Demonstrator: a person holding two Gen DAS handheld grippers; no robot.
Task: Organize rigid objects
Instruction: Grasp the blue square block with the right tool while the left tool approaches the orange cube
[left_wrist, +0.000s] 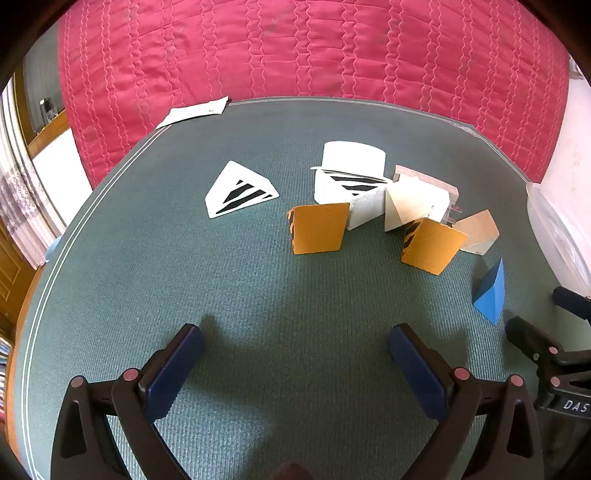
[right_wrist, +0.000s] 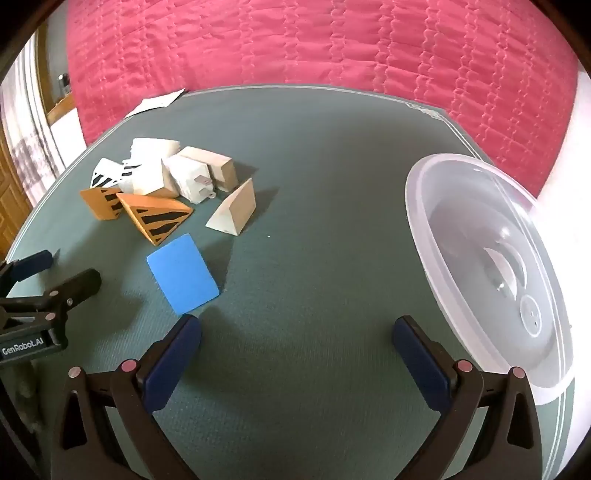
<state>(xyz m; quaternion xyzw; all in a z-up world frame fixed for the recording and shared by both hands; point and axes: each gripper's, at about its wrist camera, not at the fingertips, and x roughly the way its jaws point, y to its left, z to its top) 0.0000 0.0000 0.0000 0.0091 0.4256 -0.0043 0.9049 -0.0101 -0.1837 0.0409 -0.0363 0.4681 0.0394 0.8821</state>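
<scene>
Fingers of the left gripper (left_wrist: 295, 365) stand wide apart at the bottom of the left wrist view, holding nothing; those of the right gripper (right_wrist: 297, 363) stand equally apart and empty at the bottom of the right wrist view.

Risks, largest item first. A translucent plastic bowl (right_wrist: 436, 236) fills the right side of the right wrist view, and its rim appears to reach the table edge; a sideways sweep of the right gripper could likely push it off. At centre right of the left wrist view, the clustered wedges lean on one another: two orange striped wedges (left_wrist: 319, 229), white and tan blocks (left_wrist: 410, 199), and a white striped piece (left_wrist: 351, 177). Pulling one from the middle would probably topple or scatter its neighbours. A blue wedge (right_wrist: 183, 275) lies apart, just beyond the right gripper's left finger, and its sloped faces may slip out of a flat pinch. A white striped wedge (left_wrist: 236, 190) sits alone, left of the pile.

Room. The green table mat (left_wrist: 258, 295) lies bare between both grippers and the pile, giving open approach. Its far edge meets a red quilt (left_wrist: 314, 48) across the top of the frame; a paper (left_wrist: 195, 110) overhangs the upper left corner.
</scene>
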